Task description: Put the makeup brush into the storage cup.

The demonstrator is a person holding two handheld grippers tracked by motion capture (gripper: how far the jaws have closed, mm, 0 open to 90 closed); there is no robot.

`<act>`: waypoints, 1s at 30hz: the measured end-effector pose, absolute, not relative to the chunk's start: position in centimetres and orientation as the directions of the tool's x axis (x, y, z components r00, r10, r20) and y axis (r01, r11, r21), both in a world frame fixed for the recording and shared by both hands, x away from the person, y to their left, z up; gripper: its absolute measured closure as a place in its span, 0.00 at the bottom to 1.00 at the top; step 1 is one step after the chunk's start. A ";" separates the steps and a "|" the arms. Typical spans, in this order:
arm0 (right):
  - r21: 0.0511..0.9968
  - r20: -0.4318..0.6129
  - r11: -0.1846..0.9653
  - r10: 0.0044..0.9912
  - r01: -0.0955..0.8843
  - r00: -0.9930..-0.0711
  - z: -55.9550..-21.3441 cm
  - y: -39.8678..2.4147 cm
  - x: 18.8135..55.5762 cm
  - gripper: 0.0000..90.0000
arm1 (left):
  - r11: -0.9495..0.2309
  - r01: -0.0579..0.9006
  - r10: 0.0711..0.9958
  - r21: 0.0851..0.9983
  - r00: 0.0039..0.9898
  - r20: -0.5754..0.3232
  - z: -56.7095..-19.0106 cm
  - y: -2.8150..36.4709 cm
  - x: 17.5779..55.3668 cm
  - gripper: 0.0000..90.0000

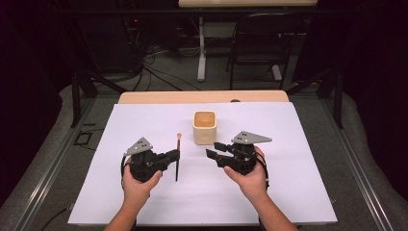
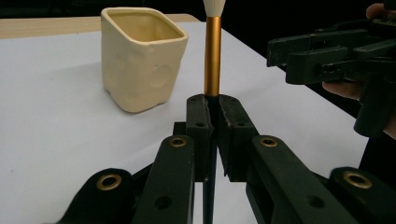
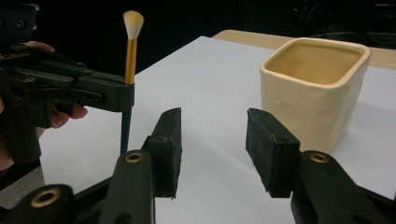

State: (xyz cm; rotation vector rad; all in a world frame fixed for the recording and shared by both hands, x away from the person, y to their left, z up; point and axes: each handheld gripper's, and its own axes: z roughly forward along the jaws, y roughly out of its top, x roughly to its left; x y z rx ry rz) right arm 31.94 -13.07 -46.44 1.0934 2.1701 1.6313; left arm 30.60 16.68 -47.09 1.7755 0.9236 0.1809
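**Brush gripped, cup not yet filled**

I have the left gripper (image 1: 174, 156) clamped on the brush (image 1: 178, 153). In the left gripper view its pads (image 2: 201, 122) press together on the dark handle just below the gold ferrule, with the pale bristle tip at the top edge of the frame. In the high view the brush sits left of centre, its tip pointing toward the top of the frame and its dark handle running down past the jaws toward the bottom. I cannot tell from that view whether the lower end rests on the white sheet (image 1: 288, 192) or is clear of it; in the right gripper view the brush stands nearly upright at the upper left, which suggests it is lifted.

My right gripper (image 1: 214, 151) holds nothing. Its jaws stand partly apart around bare white sheet in the lower middle of the right gripper view. In the high view it sits right of centre, pointing left toward the brush, just below the cream cup (image 1: 204, 127).

The cup stands upright in the middle of the high view, near both grippers and touching neither, and as far as I can see inside it, it is empty.

My reading: the pick-up is done. What I judge remains is either a handover to the right gripper or a direct carry, then lowering the brush into the cup and letting go.
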 end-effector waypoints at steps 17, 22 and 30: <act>0.882 0.312 0.082 0.636 0.465 -0.705 -47.0 -12.7 31.6 0.63 | -0.100 0.507 0.631 0.856 0.698 -0.340 -48.0 16.1 30.4 0.93; 0.880 0.333 0.072 0.609 0.469 -0.720 -47.1 -12.5 31.6 0.65 | -0.100 0.512 0.623 0.853 0.701 -0.348 -48.3 15.8 30.4 0.93; 0.865 0.388 0.042 0.576 0.500 -0.720 -47.2 -12.3 31.5 0.70 | -0.093 0.514 0.605 0.853 0.709 -0.361 -48.5 15.3 30.1 0.93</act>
